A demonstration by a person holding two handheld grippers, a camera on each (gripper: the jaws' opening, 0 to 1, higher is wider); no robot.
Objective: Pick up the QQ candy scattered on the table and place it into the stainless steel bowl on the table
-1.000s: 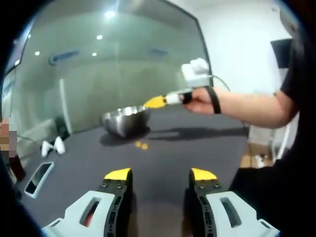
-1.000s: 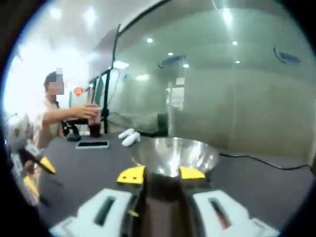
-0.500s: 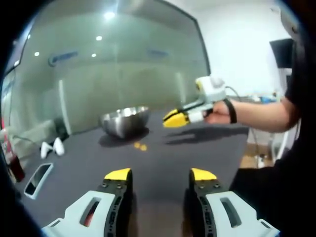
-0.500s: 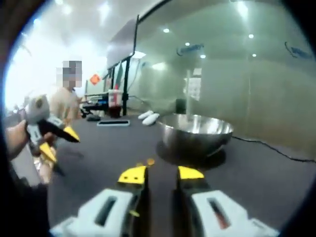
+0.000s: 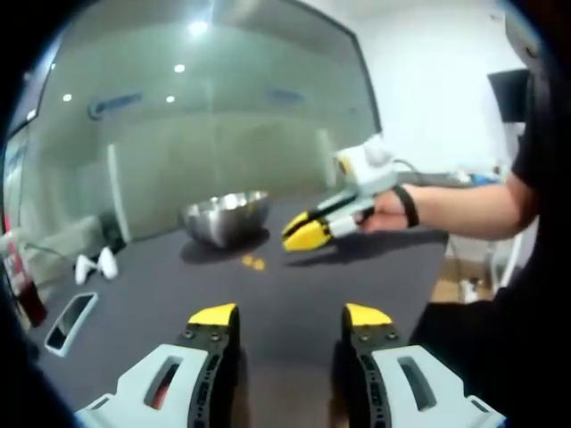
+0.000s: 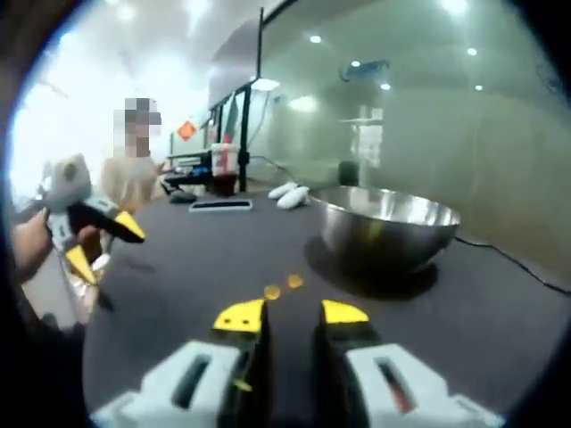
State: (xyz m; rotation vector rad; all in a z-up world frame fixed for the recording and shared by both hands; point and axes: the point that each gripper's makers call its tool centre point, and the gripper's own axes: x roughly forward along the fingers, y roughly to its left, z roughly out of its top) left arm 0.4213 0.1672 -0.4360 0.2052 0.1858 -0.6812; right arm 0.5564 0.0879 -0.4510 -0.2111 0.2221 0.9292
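The right yellow-tipped gripper (image 6: 279, 315), jaws slightly parted and empty, approached two small orange candies (image 6: 283, 287) just ahead, needing descent before the shiny steel bowl (image 6: 389, 227)

Bright ceiling spots glare on glass wall (image 5: 223, 116); soft blur; fisheye bending at edges.

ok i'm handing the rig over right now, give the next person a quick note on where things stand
Left gripper: open, empty, held above the table.
Right gripper: open with a narrow gap, empty, aimed at the candies.
Two orange QQ candies lie on the dark table in front of the stainless steel bowl.
Done: can't tell; the bowl's inside isn't visible.
Left: pick up both candies and drop them into the bowl.
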